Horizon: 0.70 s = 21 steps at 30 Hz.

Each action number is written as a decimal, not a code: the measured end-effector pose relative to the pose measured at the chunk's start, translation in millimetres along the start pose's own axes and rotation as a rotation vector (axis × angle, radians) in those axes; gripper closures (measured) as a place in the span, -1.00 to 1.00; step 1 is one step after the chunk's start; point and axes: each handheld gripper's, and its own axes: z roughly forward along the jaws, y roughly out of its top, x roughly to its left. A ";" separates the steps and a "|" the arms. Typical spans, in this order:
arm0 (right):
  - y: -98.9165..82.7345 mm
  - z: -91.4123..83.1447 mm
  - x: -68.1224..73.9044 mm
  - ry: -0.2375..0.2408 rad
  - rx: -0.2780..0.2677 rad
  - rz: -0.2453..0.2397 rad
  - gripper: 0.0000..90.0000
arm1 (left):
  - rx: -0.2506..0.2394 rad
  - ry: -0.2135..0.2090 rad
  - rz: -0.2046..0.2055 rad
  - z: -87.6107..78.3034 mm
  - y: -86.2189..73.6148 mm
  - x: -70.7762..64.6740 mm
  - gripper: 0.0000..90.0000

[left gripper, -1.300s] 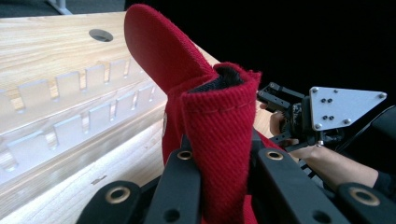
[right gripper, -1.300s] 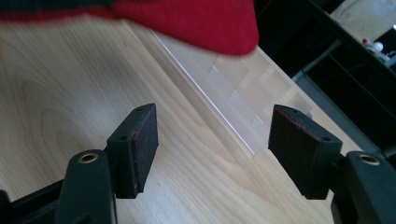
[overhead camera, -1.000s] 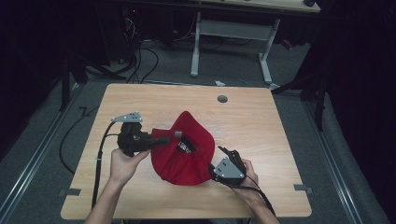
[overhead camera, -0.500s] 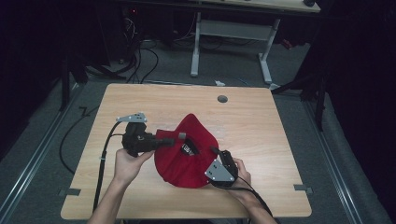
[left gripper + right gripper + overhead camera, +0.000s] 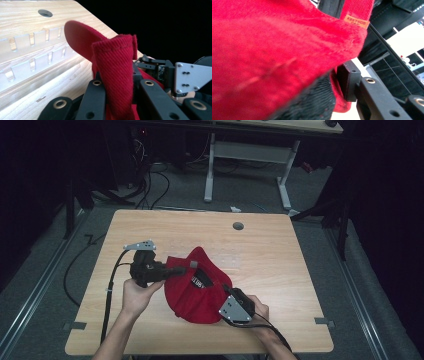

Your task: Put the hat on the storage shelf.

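- Left gripper (image 5: 186,270): held in the person's left hand (image 5: 134,294), its jaws pinched onto a fold of the red cap (image 5: 197,290). In the left gripper view the red twill (image 5: 117,75) stands upright between the two black jaws, gripped on both sides.
- Right gripper (image 5: 226,290): held in the right hand (image 5: 257,309), its nose pushed against the cap's near edge. In the right gripper view red cloth (image 5: 274,50) lies against one black jaw, and an orange label (image 5: 356,21) sits above it. Whether the jaws are clamped cannot be told.
- Cap: it sits on the wooden table (image 5: 280,255), directly between the two grippers, touching both.
- Cable hole (image 5: 238,226): well beyond both grippers, in the table's far part.
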 end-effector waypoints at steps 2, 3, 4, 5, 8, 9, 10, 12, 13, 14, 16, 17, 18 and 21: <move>1.0 -2.1 0.3 0.019 -0.007 -0.002 0.64 | -0.011 0.000 -0.003 -0.5 0.5 2.6 0.79; 1.7 -3.0 1.1 0.028 -0.007 -0.009 0.66 | -0.011 0.000 -0.003 -0.5 0.5 2.6 0.79; 1.7 -3.0 1.1 0.028 -0.007 -0.009 0.66 | -0.017 0.000 -0.008 -0.4 0.8 3.8 0.79; 3.5 -3.8 2.8 0.046 -0.004 -0.027 0.71 | -0.022 0.002 -0.009 -0.3 1.1 5.3 0.78; 8.0 -4.4 5.1 0.091 0.000 -0.043 0.79 | -0.036 -0.003 -0.011 -1.9 3.3 5.7 0.73; 10.2 -4.7 5.9 0.103 0.000 -0.050 0.81 | -0.046 -0.005 -0.014 -2.9 4.4 5.4 0.70; 12.6 -5.1 6.7 0.116 0.001 -0.055 0.82 | -0.057 -0.004 -0.013 -3.9 5.5 5.5 0.67; 17.0 -5.5 7.6 0.139 -0.002 -0.058 0.85 | -0.077 0.007 -0.012 -5.9 7.5 5.8 0.59; 18.6 -5.8 7.5 0.154 0.000 -0.060 0.85 | -0.085 0.006 -0.012 -7.2 8.4 6.3 0.53; 19.6 -5.6 7.8 0.161 0.003 -0.061 0.86 | -0.094 0.006 -0.015 -8.1 9.1 6.4 0.48; 19.9 -5.2 8.0 0.182 0.015 -0.056 0.86 | -0.124 0.010 -0.015 -11.3 11.3 6.8 0.35; 19.5 -5.0 8.1 0.191 0.020 -0.053 0.86 | -0.139 0.013 -0.014 -12.7 12.4 6.7 0.28; 19.1 -5.1 8.0 0.199 0.027 -0.052 0.86 | -0.155 0.013 -0.012 -14.4 13.4 6.4 0.22; 18.4 -7.5 5.5 0.216 0.032 -0.039 0.86 | -0.196 0.012 -0.002 -20.2 15.7 5.6 0.06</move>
